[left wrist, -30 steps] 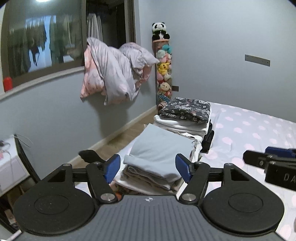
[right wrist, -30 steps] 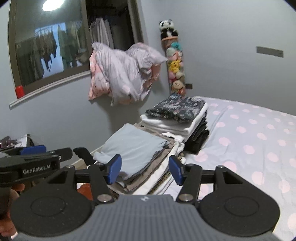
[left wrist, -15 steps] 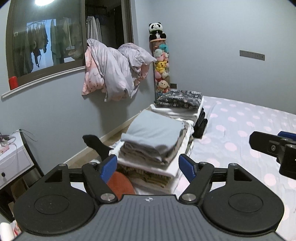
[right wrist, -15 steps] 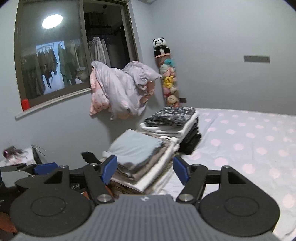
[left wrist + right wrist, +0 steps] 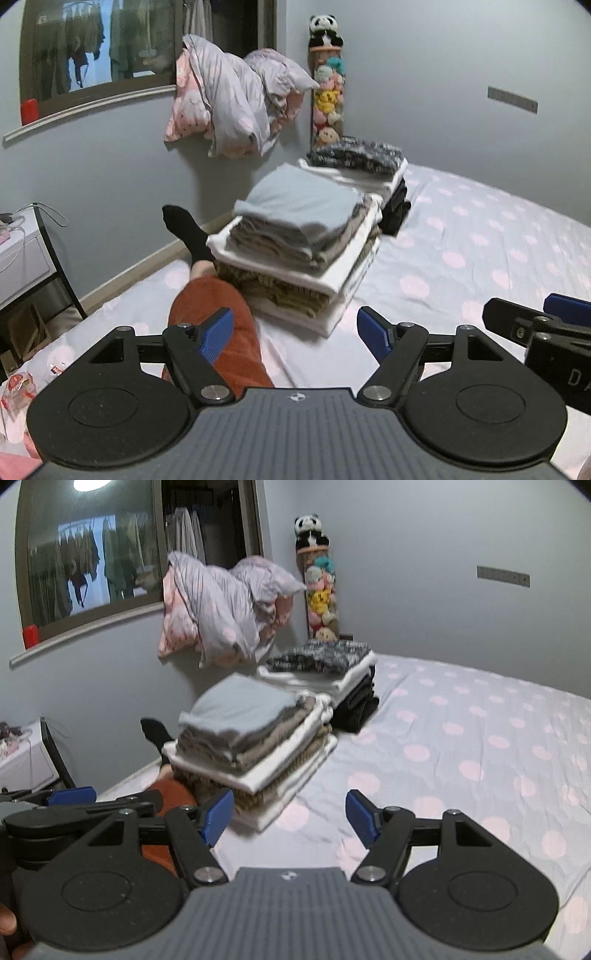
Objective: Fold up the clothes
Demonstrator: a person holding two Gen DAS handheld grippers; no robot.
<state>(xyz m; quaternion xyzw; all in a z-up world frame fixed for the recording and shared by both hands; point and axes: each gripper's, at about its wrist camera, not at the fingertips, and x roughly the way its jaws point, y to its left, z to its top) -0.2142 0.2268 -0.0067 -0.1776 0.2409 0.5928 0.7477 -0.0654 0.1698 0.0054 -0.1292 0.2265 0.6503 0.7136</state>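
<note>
A stack of folded clothes [image 5: 306, 236] with a light grey-blue garment on top sits on the polka-dot bed [image 5: 480, 258]. It also shows in the right wrist view [image 5: 247, 734]. A second stack [image 5: 365, 166] with a dark floral piece on top stands behind it, and shows in the right wrist view [image 5: 325, 664]. My left gripper [image 5: 295, 334] is open and empty, held back from the near stack. My right gripper [image 5: 288, 816] is open and empty, also short of the stack.
A person's leg in rust-red trousers [image 5: 218, 332] with a black sock [image 5: 184, 229] lies left of the stack. A bundle of bedding [image 5: 236, 107] hangs on the wall under the window. A tube of plush toys [image 5: 327, 92] stands in the corner. A white bedside table [image 5: 22, 266] is at left.
Both grippers have drawn back from the near stack and stayed open. The stack now looks smaller and farther away, and the leg has come into view.
</note>
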